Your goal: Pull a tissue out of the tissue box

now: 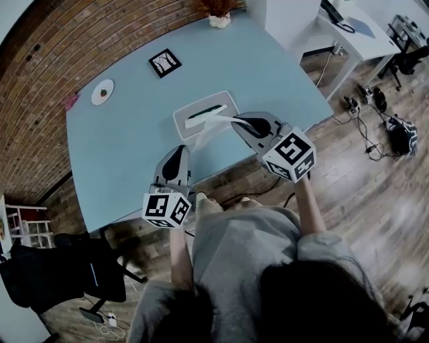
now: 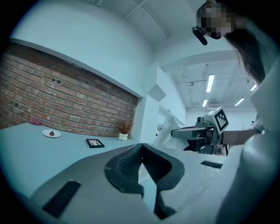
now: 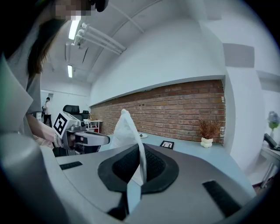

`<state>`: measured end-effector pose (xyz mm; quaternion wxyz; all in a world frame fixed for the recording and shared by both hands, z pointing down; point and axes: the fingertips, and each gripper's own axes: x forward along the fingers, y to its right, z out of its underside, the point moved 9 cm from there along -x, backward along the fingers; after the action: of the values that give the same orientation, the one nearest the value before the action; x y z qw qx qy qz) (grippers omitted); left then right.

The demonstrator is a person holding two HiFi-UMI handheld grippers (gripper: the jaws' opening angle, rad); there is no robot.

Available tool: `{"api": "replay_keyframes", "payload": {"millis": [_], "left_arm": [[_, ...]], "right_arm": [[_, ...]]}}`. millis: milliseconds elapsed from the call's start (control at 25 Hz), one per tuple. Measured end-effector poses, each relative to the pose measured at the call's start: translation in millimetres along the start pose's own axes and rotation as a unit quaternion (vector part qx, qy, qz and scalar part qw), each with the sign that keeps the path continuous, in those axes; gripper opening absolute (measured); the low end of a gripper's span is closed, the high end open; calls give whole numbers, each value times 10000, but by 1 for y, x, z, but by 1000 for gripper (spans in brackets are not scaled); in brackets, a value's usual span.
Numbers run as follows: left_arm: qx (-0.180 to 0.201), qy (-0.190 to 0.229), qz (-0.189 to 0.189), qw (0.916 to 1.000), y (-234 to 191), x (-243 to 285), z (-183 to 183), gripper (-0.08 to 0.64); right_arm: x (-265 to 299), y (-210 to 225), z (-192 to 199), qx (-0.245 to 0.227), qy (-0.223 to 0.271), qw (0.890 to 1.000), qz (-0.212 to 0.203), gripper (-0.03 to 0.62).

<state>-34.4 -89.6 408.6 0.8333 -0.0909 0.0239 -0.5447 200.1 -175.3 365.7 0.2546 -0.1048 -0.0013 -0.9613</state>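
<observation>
A white tissue box [image 1: 204, 112] lies flat on the light blue table [image 1: 120, 147], near its front edge. My right gripper [image 1: 234, 121] hovers just right of the box slot, shut on a white tissue [image 1: 209, 128] that trails from the box toward the front of the table. In the right gripper view the tissue [image 3: 124, 131] stands up as a peak, pinched between the closed jaws of my right gripper [image 3: 141, 148]. My left gripper [image 1: 179, 149] hangs at the table's front edge, left of the tissue, shut with nothing seen in it. The left gripper view shows its jaws [image 2: 141, 148] closed, with the right gripper [image 2: 192, 132] and tissue [image 2: 168, 129] beyond.
A black picture frame [image 1: 165, 62], a small plate [image 1: 102, 92] and a potted plant [image 1: 219, 15] sit toward the table's far side by the brick wall. A white desk [image 1: 355, 30] stands at the upper right, cables [image 1: 369, 127] lie on the wood floor, and a black chair [image 1: 60, 268] is at lower left.
</observation>
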Motion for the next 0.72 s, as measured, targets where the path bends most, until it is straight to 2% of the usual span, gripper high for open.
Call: {"api": "replay_keyframes", "payload": {"millis": [240,720], "left_arm": [[103,6,44,9999,2,1,-2,3],[192,-39,106,9998,6,3,-4,3]], "right_arm": [[1,-6,4,178,196,9996,61,0],[-1,-8,-2,104,312,9994,84,0]]}}
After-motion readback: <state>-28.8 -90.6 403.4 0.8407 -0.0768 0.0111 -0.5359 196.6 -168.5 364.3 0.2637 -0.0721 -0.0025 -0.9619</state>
